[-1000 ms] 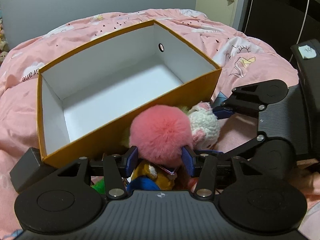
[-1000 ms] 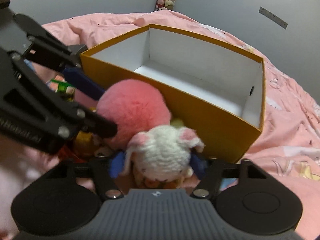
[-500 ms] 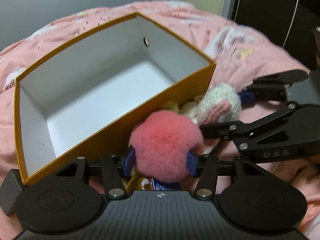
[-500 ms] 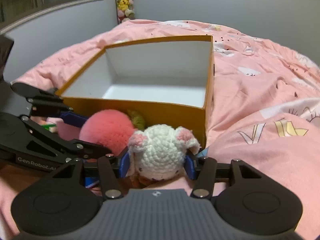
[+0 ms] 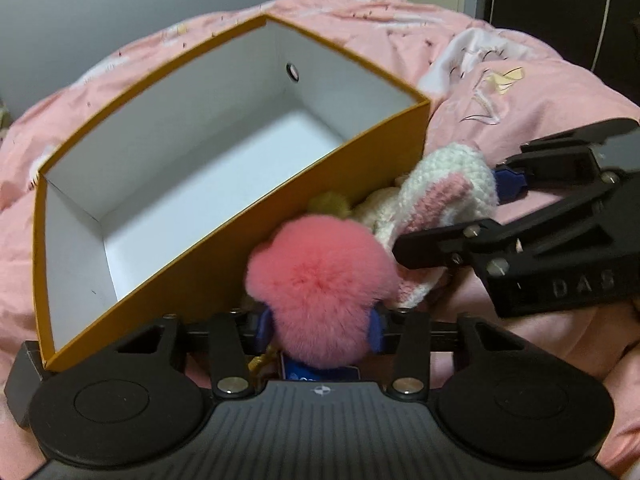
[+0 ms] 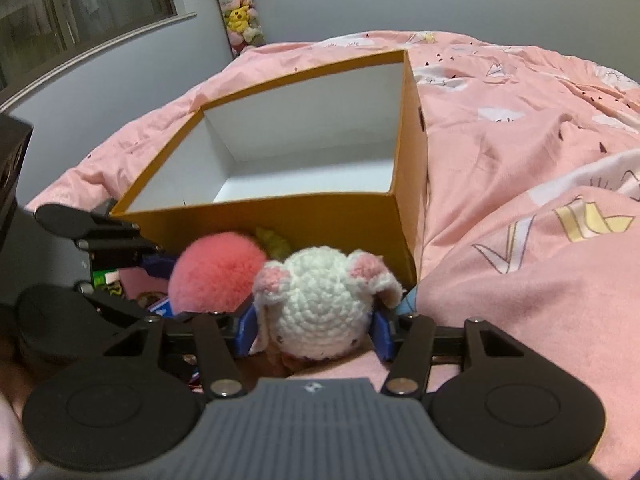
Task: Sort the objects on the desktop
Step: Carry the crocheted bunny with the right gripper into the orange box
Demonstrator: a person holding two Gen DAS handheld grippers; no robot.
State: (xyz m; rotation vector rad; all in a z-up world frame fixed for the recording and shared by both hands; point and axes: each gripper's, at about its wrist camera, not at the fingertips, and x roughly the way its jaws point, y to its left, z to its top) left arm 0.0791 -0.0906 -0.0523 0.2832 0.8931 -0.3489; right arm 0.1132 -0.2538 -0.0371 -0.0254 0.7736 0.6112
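**Two soft toys gripped beside the open box**

The left tool (image 5: 320, 330) has its blue pads pressed into the sides of a pink pompom (image 5: 320, 284); its jaws have just been closing, and the fluff bulges out over both pads. The pompom sits just in front of the near wall of an orange box (image 5: 224, 248), close to the wall's right half. From the right wrist view the same pompom (image 6: 216, 272) shows left of centre, with the left tool (image 6: 160, 264) reaching in from the left edge.

The right tool (image 6: 316, 330) pinches a white crocheted toy (image 6: 320, 312) with pink ears, one blue pad against each side of its round head. This toy lies just right of the pompom, touching it, near the box's (image 6: 280, 216) right corner. In the left wrist view the crocheted toy (image 5: 448, 196) shows between the black fingers of the right tool (image 5: 452, 216), which comes in from the right.

The box lies open on a bed covered by a pink quilt (image 6: 520, 240); its white inside holds nothing. A yellow-green fluffy thing (image 6: 274, 240) peeks out between the two toys, against the box wall. Under the pompom lie small items, among them a blue packet (image 5: 320, 370). Far left, by the grey wall, hangs a column of plush toys (image 6: 240, 12) next to a window (image 6: 80, 8).
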